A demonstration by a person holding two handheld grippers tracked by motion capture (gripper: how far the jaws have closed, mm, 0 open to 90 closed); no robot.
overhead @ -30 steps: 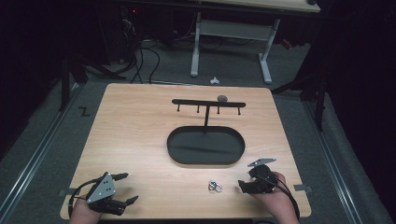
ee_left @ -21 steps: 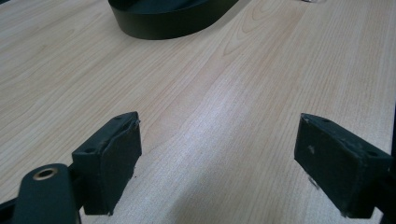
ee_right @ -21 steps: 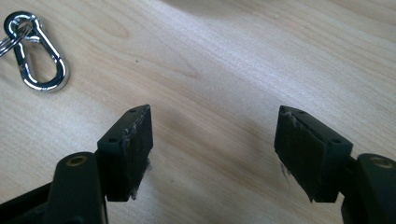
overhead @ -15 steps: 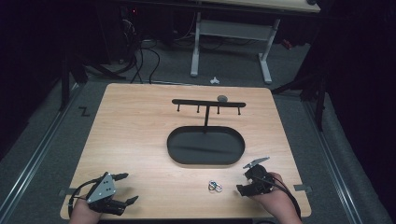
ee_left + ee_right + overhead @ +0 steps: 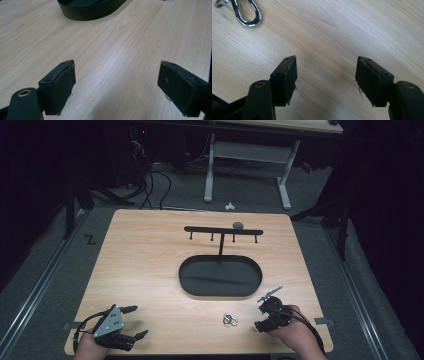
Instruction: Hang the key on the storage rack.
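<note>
Just left of the spread right claw (image 5: 263,316), a metal clip (image 5: 229,320) on bare table (image 5: 150,265).

Item count on the wooden table (image 5: 150,270).
One black oval tray (image 5: 220,276) is lying at the table's centre; one black T-shaped rack (image 5: 223,231) with four pegs is standing toward the far edge; one metal clip (image 5: 229,320) is lying near the near edge; two grippers, left (image 5: 134,322) and right (image 5: 261,316), are sitting by the near corners.
</note>
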